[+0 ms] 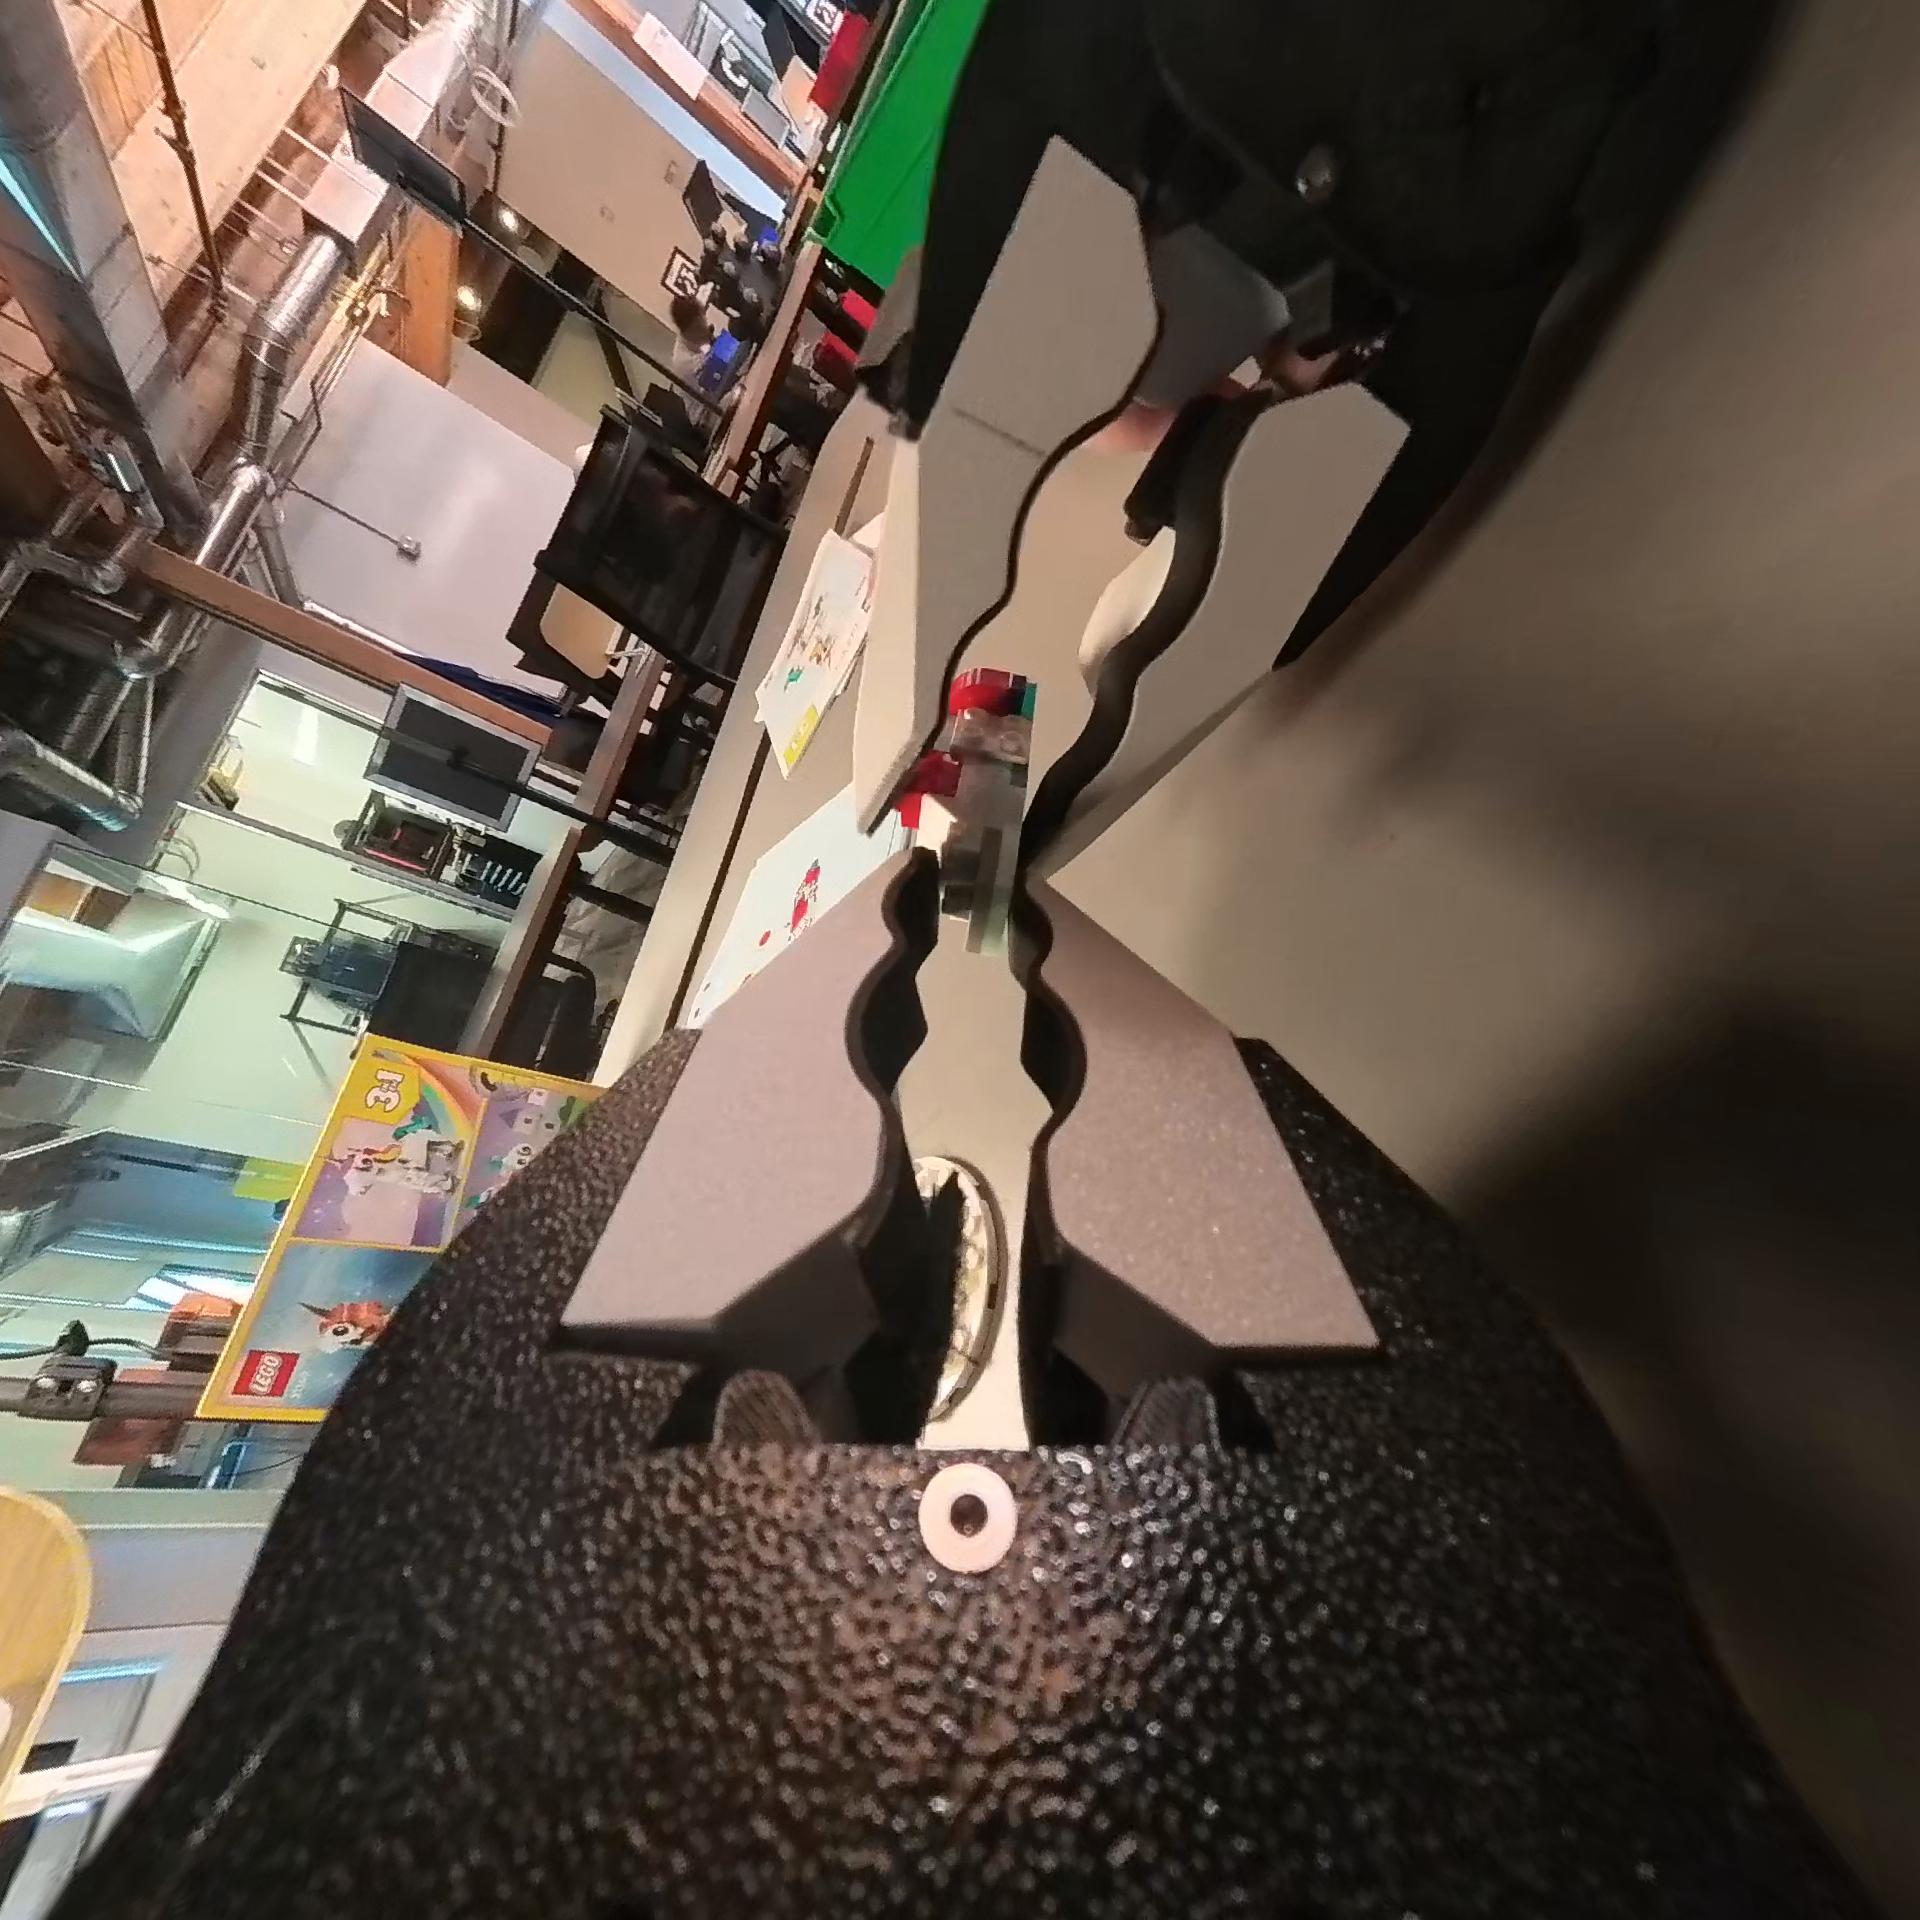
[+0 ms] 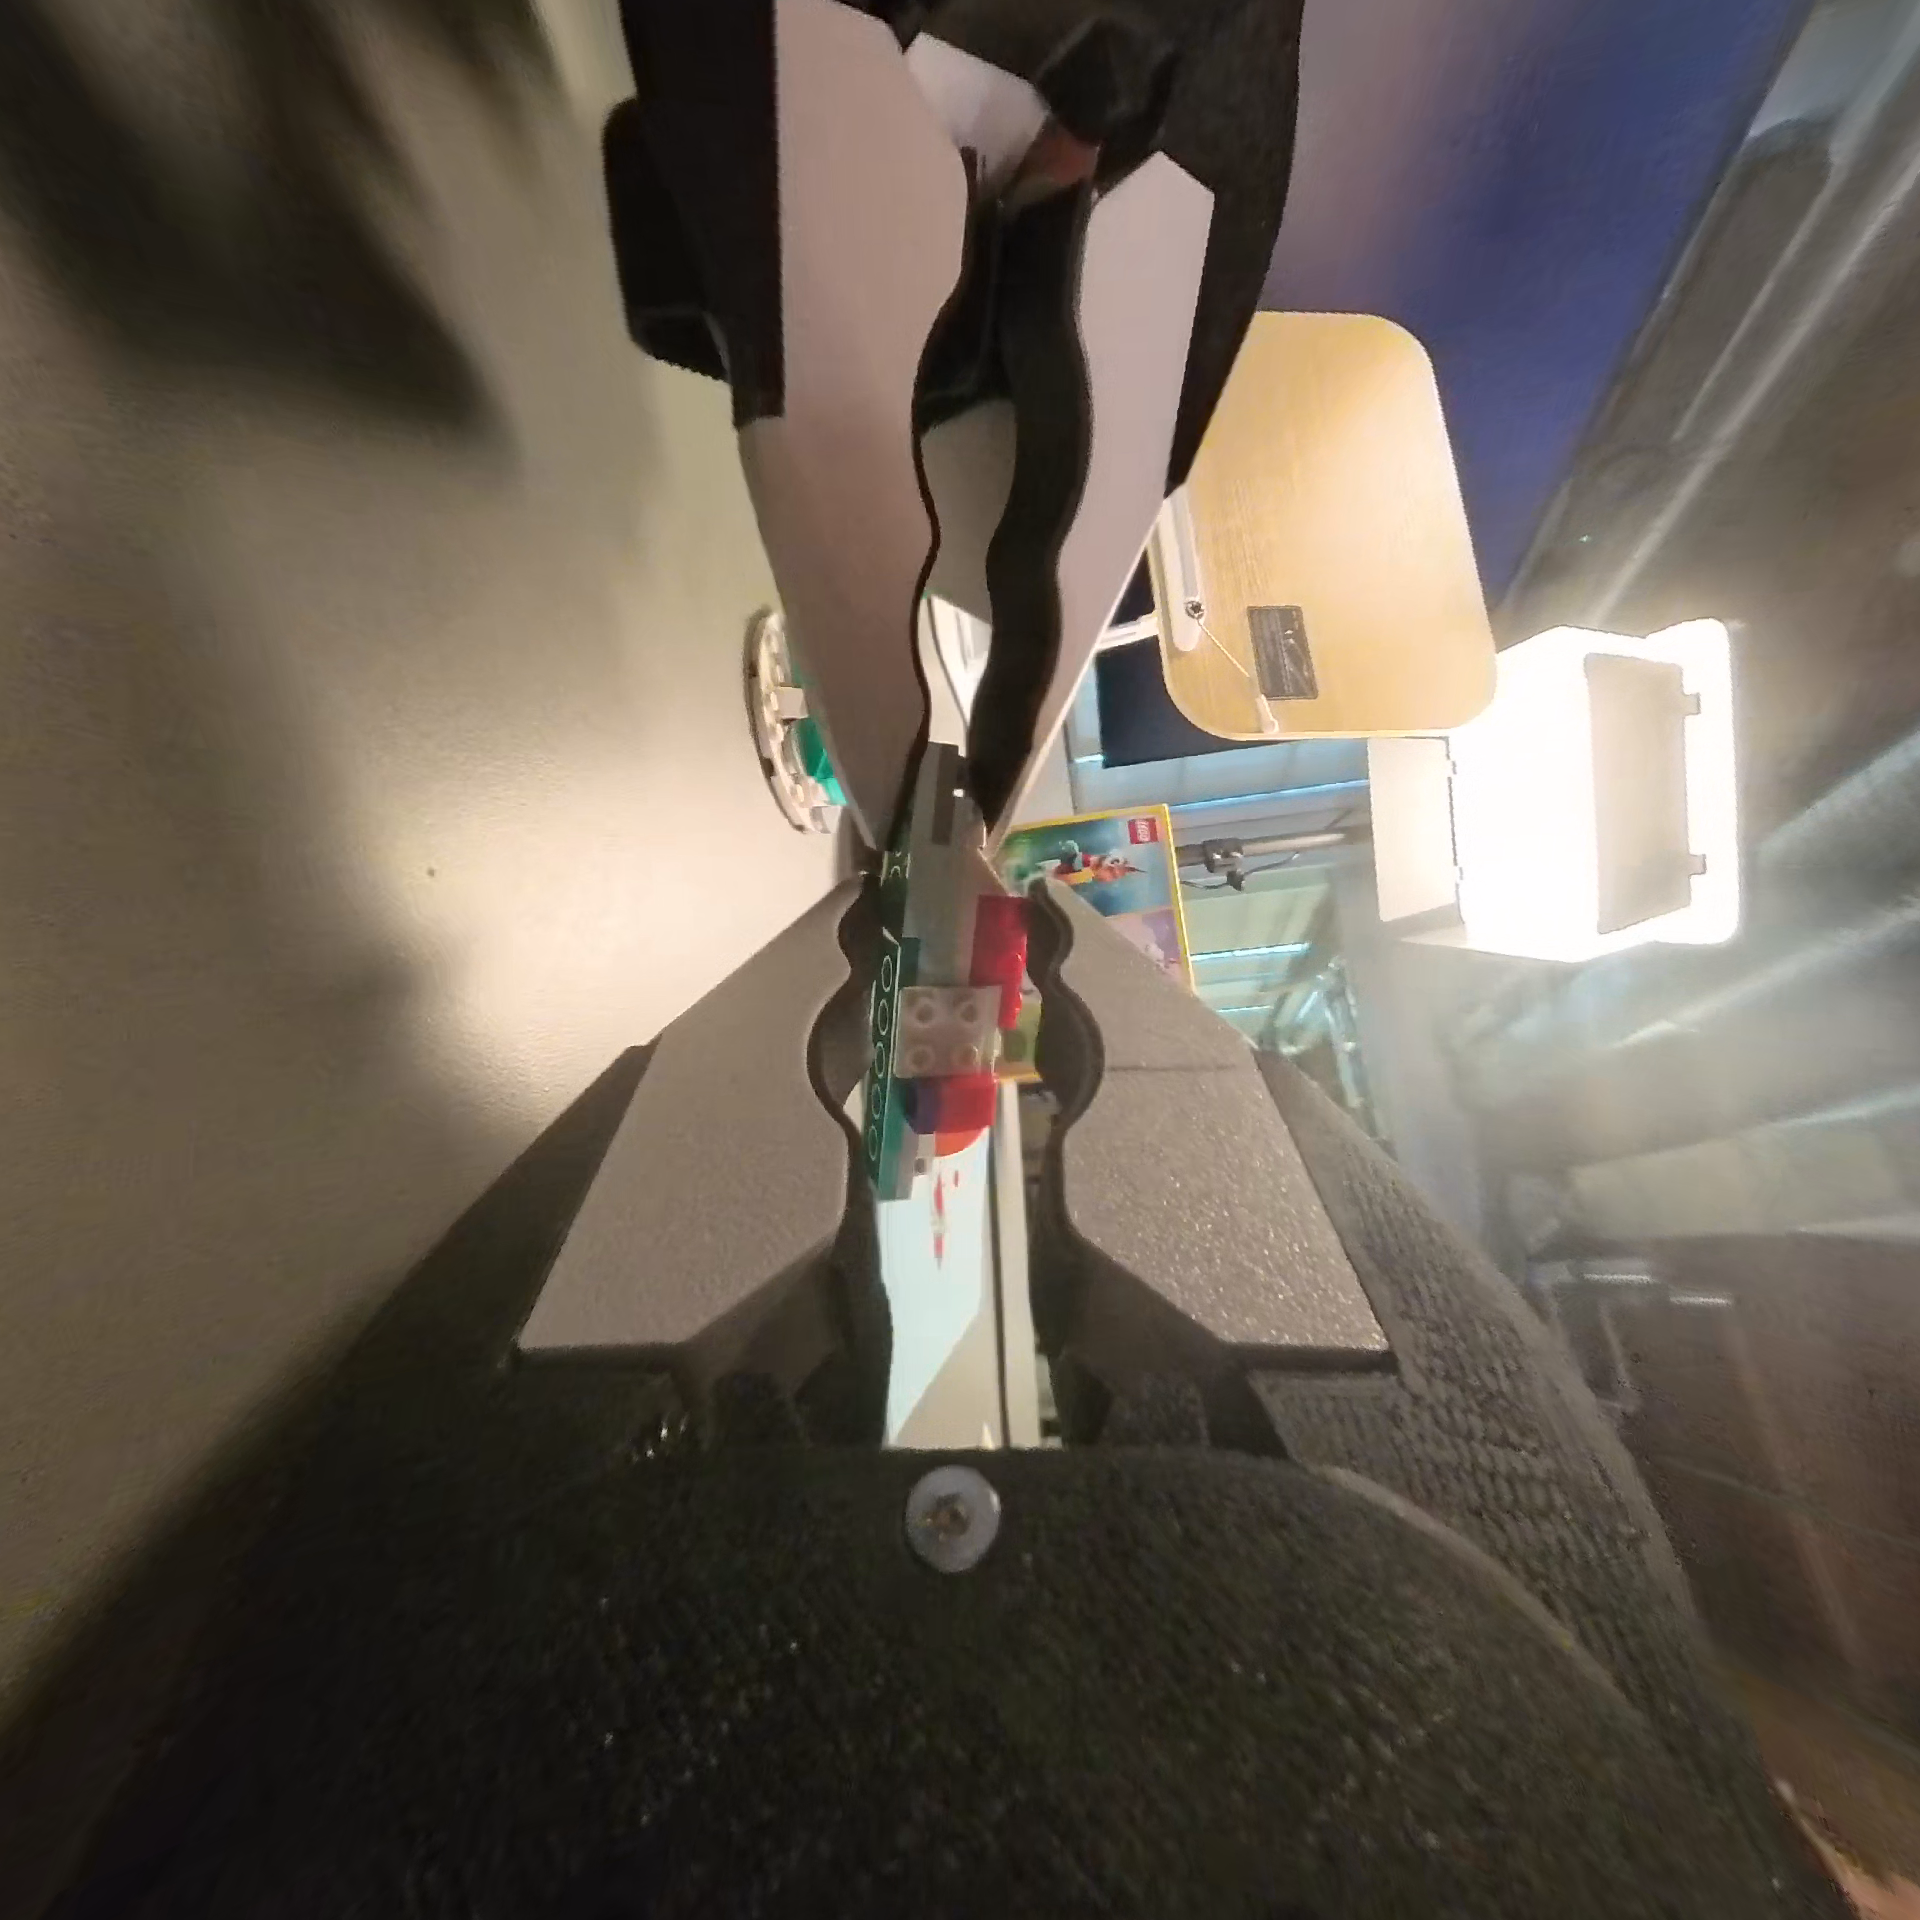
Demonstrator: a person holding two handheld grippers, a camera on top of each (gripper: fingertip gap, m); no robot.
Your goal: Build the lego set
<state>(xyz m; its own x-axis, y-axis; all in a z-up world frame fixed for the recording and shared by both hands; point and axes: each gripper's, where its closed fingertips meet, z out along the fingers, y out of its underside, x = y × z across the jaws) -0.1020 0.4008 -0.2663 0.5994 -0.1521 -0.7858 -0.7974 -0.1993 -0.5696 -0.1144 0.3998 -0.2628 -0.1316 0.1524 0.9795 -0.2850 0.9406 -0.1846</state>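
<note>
Both my grippers are pinching the same little lego build (image 1: 982,821), tip to tip above the table (image 1: 1558,831): left gripper (image 1: 977,883) on its grey end, right gripper (image 2: 940,883) clamped around the green-and-red part.

1. The left tool (image 1: 971,883) has a black body with a rough, pebbled finish; its grey fingers (image 1: 727,1122) look matt and finely grained.
2. The right tool (image 2: 940,883) shows the same coarse black body and matt grey fingers (image 2: 1174,1174).
3. The lego model (image 2: 945,1029) is smooth, glossy plastic.
4. The worktop (image 1: 1558,831) is smooth and matt.
5. The lego box (image 1: 353,1226) is glossy printed cardboard.
6. The side table (image 2: 1330,520) is pale wood grain.
7. The ducts (image 1: 260,343) are ribbed metal.
</note>
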